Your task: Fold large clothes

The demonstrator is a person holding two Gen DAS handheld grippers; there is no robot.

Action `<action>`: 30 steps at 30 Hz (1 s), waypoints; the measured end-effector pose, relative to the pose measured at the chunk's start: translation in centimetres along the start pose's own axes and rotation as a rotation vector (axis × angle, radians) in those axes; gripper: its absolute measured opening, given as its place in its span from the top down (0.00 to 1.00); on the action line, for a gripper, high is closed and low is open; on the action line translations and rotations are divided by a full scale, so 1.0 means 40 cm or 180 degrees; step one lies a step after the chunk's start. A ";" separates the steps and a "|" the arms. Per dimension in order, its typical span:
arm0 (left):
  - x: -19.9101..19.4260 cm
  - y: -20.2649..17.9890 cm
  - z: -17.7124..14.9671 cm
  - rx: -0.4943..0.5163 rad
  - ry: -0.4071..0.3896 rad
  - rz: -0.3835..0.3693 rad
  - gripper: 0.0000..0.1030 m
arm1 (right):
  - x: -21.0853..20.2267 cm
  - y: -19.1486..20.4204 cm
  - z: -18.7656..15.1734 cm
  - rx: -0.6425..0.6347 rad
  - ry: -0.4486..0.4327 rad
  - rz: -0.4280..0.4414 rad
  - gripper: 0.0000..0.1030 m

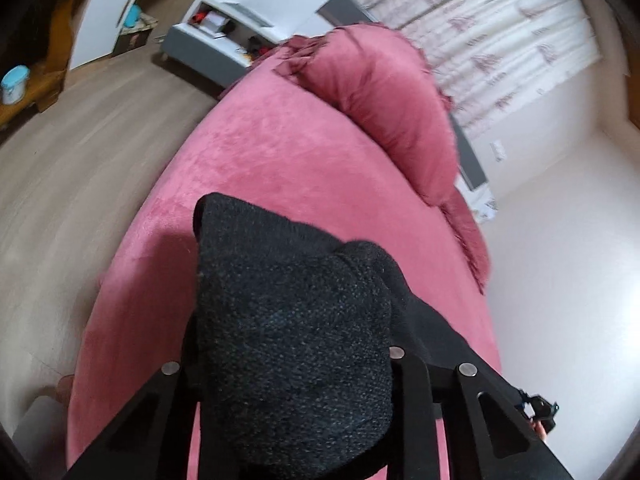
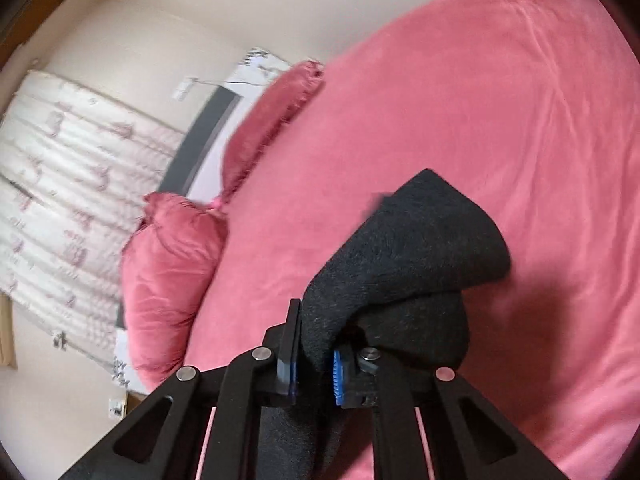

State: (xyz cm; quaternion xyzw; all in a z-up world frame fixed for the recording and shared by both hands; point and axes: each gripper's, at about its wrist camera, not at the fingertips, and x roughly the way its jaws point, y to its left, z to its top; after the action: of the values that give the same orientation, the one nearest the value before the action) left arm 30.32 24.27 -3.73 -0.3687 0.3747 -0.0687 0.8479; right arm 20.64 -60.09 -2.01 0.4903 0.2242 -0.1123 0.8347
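Observation:
A black knit garment hangs bunched over my left gripper, which is shut on it and holds it above the pink bed; the fabric hides the fingertips. In the right wrist view the same black garment is pinched between the blue pads of my right gripper, which is shut on it above the pink bed. A strip of the garment stretches toward the right gripper's handle, seen at the lower right of the left wrist view.
Pink pillows lie at the head of the bed by a patterned white curtain. A grey and white bed frame with clutter and a white cabinet stand on the wood floor.

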 end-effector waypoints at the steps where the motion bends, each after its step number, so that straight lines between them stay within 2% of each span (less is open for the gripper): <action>1: -0.027 -0.011 -0.009 0.0061 0.0006 -0.0017 0.75 | -0.032 0.008 0.001 -0.0061 0.0010 0.0002 0.89; 4: -0.109 -0.026 -0.051 0.0090 0.0052 -0.0076 0.76 | -0.121 -0.001 0.005 -0.0107 0.0007 0.0008 0.89; 7: -0.193 -0.013 -0.112 0.0079 0.0170 -0.0122 0.76 | -0.207 -0.051 0.020 -0.0034 -0.0008 -0.0049 0.89; 10: -0.259 0.012 -0.213 0.0260 0.0435 -0.0071 0.74 | -0.257 -0.144 0.045 0.0036 0.0180 -0.0148 0.89; 11: -0.268 0.024 -0.252 0.0341 0.0527 0.0019 0.69 | -0.253 -0.171 0.051 -0.0020 0.0293 -0.0217 0.87; 12: -0.269 0.037 -0.288 0.0410 0.0636 0.0150 0.63 | -0.251 -0.214 0.048 -0.0081 0.0443 -0.0406 0.82; 13: -0.262 0.056 -0.333 0.0492 0.0783 0.0364 0.58 | -0.250 -0.262 0.038 -0.0068 0.0540 -0.0699 0.76; 14: -0.259 0.074 -0.365 0.0527 0.0855 0.0513 0.52 | -0.251 -0.318 0.022 0.0015 0.0633 -0.1060 0.74; 15: -0.260 0.089 -0.385 0.0506 0.0887 0.0528 0.52 | -0.251 -0.351 0.009 0.0104 0.0676 -0.1234 0.73; 16: -0.269 0.111 -0.406 0.0386 0.0877 0.0431 0.51 | -0.264 -0.393 -0.014 0.0243 0.0699 -0.1375 0.70; 17: -0.280 0.122 -0.413 0.0301 0.0815 0.0372 0.51 | -0.288 -0.420 -0.042 0.0329 0.0625 -0.1461 0.68; 19: -0.311 0.141 -0.416 0.0099 0.0628 0.0223 0.51 | -0.345 -0.408 -0.105 0.0135 0.0363 -0.1598 0.65; 20: -0.327 0.151 -0.413 -0.0027 0.0526 0.0076 0.51 | -0.365 -0.384 -0.142 -0.0061 0.0321 -0.1554 0.65; 21: -0.333 0.154 -0.411 -0.0075 0.0480 0.0002 0.50 | -0.382 -0.339 -0.203 -0.0332 0.0366 -0.1353 0.65; 23: -0.329 0.144 -0.409 0.0002 0.0444 0.0010 0.46 | -0.391 -0.268 -0.307 -0.0670 0.0595 -0.0950 0.65; 24: -0.326 0.136 -0.409 0.0087 0.0420 0.0060 0.43 | -0.384 -0.207 -0.398 -0.0913 0.0877 -0.0605 0.64; 26: -0.325 0.125 -0.407 0.0228 0.0337 0.0069 0.41 | -0.365 -0.118 -0.555 -0.1205 0.1350 -0.0106 0.65; 28: -0.322 0.127 -0.398 0.0200 0.0290 -0.0026 0.41 | -0.336 -0.044 -0.717 -0.1459 0.1791 0.0239 0.64; 30: -0.329 0.131 -0.376 0.0096 0.0195 -0.0129 0.42 | -0.292 0.023 -0.901 -0.1714 0.2216 0.0428 0.64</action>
State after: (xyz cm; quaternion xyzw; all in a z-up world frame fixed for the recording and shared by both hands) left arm 9.83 24.60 -6.32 -0.3611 0.3918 -0.1028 0.8399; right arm 1.27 -28.72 -10.72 0.2775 0.4808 0.1765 0.8128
